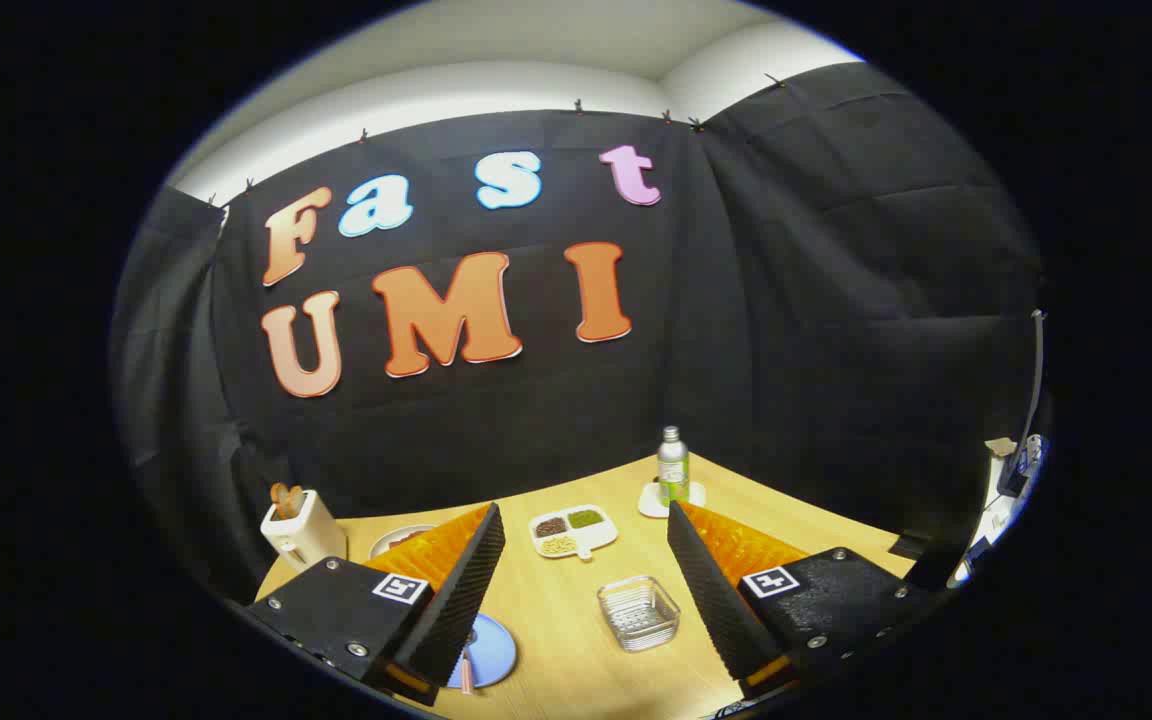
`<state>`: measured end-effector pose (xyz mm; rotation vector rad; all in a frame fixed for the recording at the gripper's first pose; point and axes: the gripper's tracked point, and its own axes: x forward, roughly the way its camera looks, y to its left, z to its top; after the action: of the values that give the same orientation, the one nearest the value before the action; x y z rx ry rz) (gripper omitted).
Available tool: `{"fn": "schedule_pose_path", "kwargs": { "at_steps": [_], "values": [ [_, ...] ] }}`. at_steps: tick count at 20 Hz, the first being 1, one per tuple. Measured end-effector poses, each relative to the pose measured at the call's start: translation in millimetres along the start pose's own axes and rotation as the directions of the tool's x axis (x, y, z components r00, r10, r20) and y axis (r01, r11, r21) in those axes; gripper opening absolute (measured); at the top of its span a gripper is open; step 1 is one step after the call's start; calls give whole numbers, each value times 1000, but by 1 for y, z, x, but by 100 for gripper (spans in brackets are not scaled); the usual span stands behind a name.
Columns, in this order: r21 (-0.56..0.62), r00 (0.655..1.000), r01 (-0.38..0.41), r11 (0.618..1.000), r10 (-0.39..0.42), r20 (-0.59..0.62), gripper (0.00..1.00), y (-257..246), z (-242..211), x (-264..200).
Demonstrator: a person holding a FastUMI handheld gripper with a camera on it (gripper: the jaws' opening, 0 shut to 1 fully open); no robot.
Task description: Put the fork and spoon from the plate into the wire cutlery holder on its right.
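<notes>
Blue plate [489, 652] sits low on the wood surface [556, 610], half hidden behind the left finger; a pink handle rests on it. Wire cutlery holder [638, 612] lies between the fingers. Tongs [584, 575] wide, empty.

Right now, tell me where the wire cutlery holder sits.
The wire cutlery holder stands on the table between the open gripper fingers, right of the blue plate.

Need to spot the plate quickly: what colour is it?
Light blue. The plate shows in the gripper view, partly hidden behind the left finger of the open tool.
</notes>
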<state>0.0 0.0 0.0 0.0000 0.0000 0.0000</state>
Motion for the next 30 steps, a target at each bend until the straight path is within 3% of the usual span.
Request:
{"fn": "schedule_pose_path", "kwargs": {
  "at_steps": [3, 5, 7, 16, 30],
  "values": [
    [21, 997, -70, 997, 70, -18, 98, 22, -5, -2],
    [-27, 994, -105, 994, 103, -46, 98, 32, -13, -2],
    [-75, 993, -111, 991, 107, -52, 98, 35, -15, -3],
    [-91, 985, -156, 984, 147, -92, 98, 69, -41, -7],
    [-189, 930, -258, 948, 190, -313, 99, 120, -155, 5]
  ]
}}
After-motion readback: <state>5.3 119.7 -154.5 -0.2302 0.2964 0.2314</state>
